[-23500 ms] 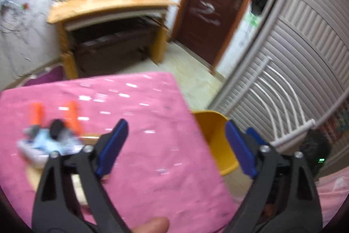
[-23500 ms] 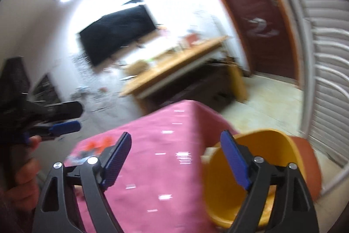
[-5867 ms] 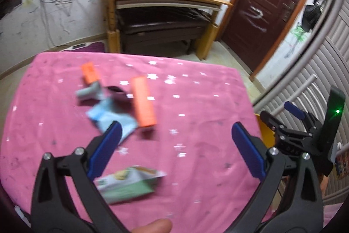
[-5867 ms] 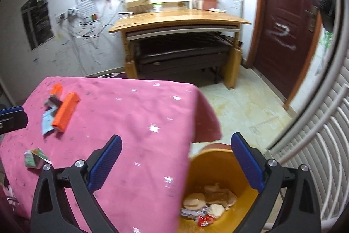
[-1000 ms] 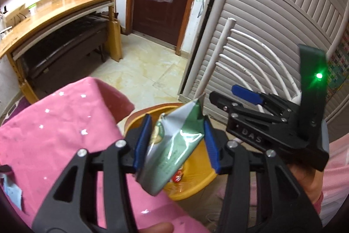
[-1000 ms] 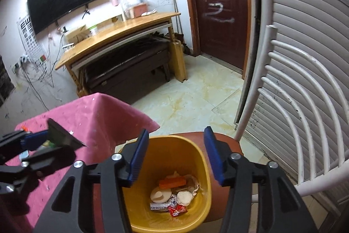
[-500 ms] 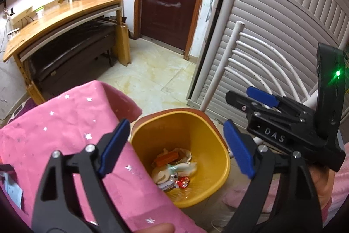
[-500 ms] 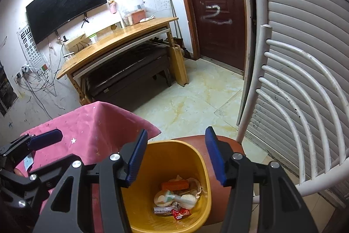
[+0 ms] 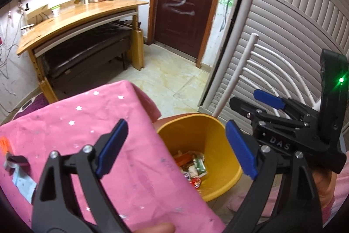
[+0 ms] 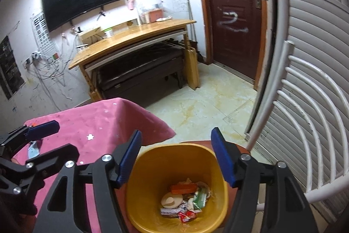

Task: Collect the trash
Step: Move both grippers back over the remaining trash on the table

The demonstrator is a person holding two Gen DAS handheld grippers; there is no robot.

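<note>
A yellow bin (image 9: 226, 176) (image 10: 135, 206) stands beside the pink-clothed table (image 9: 72, 128) (image 10: 102, 121) and holds several wrappers, among them a green pouch (image 9: 200, 164) (image 10: 200, 197). My left gripper (image 9: 174, 145) is open and empty over the table's right edge by the bin. My right gripper (image 10: 177, 158) is open and empty above the bin; it also shows in the left wrist view (image 9: 283, 121). Loose trash lies at the table's far left: an orange piece (image 9: 4, 144), a dark wrapper (image 9: 17, 160) and a light blue wrapper (image 9: 23, 183).
A white slatted chair (image 10: 305, 119) stands right of the bin against a grey shutter (image 9: 294, 21). A wooden desk (image 10: 135, 36) with a dark bench under it and a dark red door (image 10: 235, 10) lie beyond, across tiled floor (image 10: 207, 106).
The left gripper opened and let the green pouch drop into the bin, then drew back toward the table. The right gripper stayed over the bin, opening slightly wider.
</note>
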